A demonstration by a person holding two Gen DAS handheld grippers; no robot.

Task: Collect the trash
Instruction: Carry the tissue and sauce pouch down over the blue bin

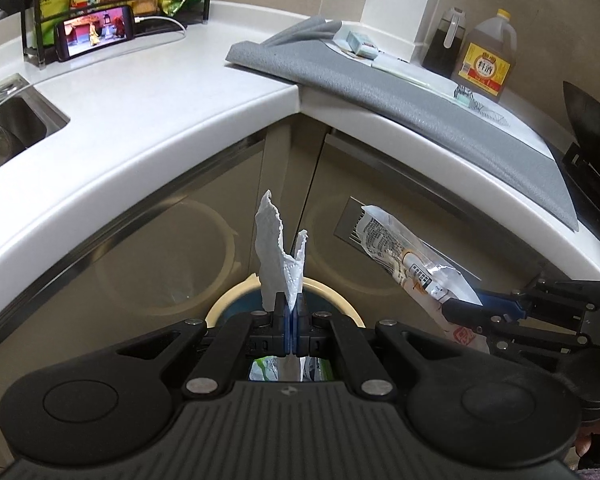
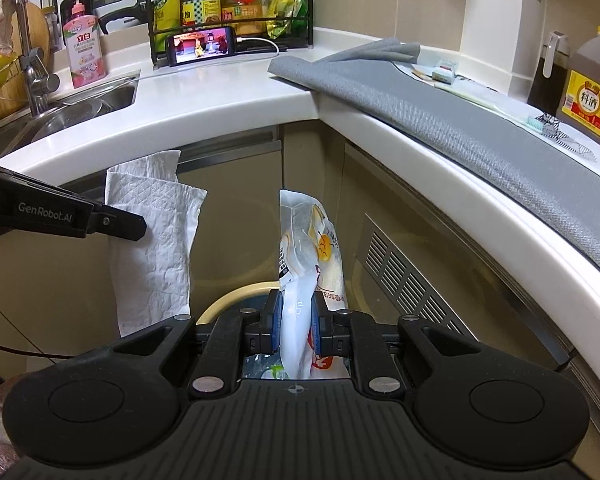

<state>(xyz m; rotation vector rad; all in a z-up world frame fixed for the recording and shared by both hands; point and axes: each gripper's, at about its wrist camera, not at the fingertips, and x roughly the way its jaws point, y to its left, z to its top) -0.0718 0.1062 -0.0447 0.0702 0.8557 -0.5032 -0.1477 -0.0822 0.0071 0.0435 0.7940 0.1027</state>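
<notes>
**Both tongs loaded above the bin**

At left, the left tongs [image 1: 291, 312] are clenched on a white paper towel [image 1: 278, 256] that stands up between their blue pads. Below them sits the cream-rimmed trash bin [image 1: 220, 308], wrappers inside. To the right, the right tongs [image 2: 296, 320] grip a printed plastic wrapper [image 2: 310, 256] upright over the same bin, under the curved white desk [image 2: 228, 96].

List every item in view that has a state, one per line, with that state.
left gripper: shut on paper towel
paper towel: pinched, sticking up above the bin
right gripper: shut on plastic wrapper
plastic wrapper: clamped, held over the bin
trash bin: open, some trash inside
phone: screen on, cable plugged in
grey mat: draped over the counter edge
</notes>
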